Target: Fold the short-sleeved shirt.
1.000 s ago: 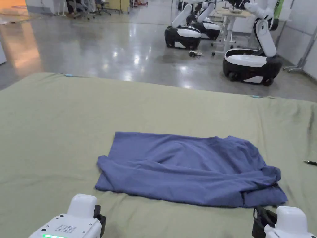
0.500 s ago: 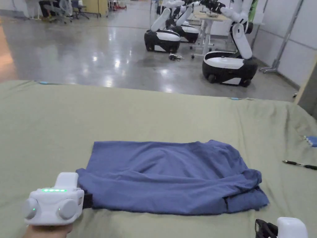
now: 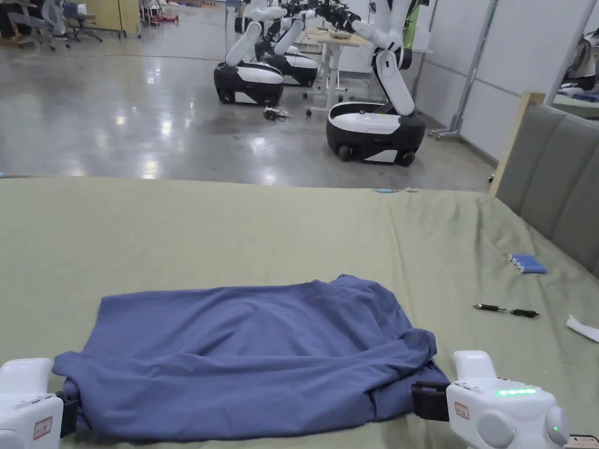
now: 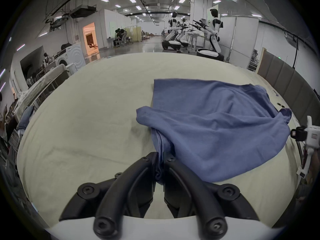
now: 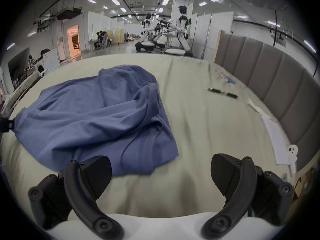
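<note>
A blue short-sleeved shirt (image 3: 251, 356) lies partly folded and wrinkled on the green sheet (image 3: 234, 234). In the left gripper view, my left gripper (image 4: 161, 159) is shut on a bunched corner of the shirt (image 4: 207, 131) at its left end. In the head view it sits at the lower left (image 3: 67, 409). My right gripper (image 5: 160, 171) is open at the shirt's right end, its jaws wide apart over bare sheet, the left jaw beside the shirt's hem (image 5: 103, 122). From the head it is at the lower right (image 3: 424, 400).
A pen (image 3: 506, 310), a blue pack (image 3: 526, 263) and white paper (image 3: 582, 328) lie on the sheet to the right. A grey padded headboard (image 3: 550, 181) borders the right side. White wheeled robots (image 3: 374, 125) stand on the floor beyond the bed.
The head camera has panned right. My left gripper has closed on the shirt's left corner. My right gripper has come up from the bottom edge to the shirt's right end.
</note>
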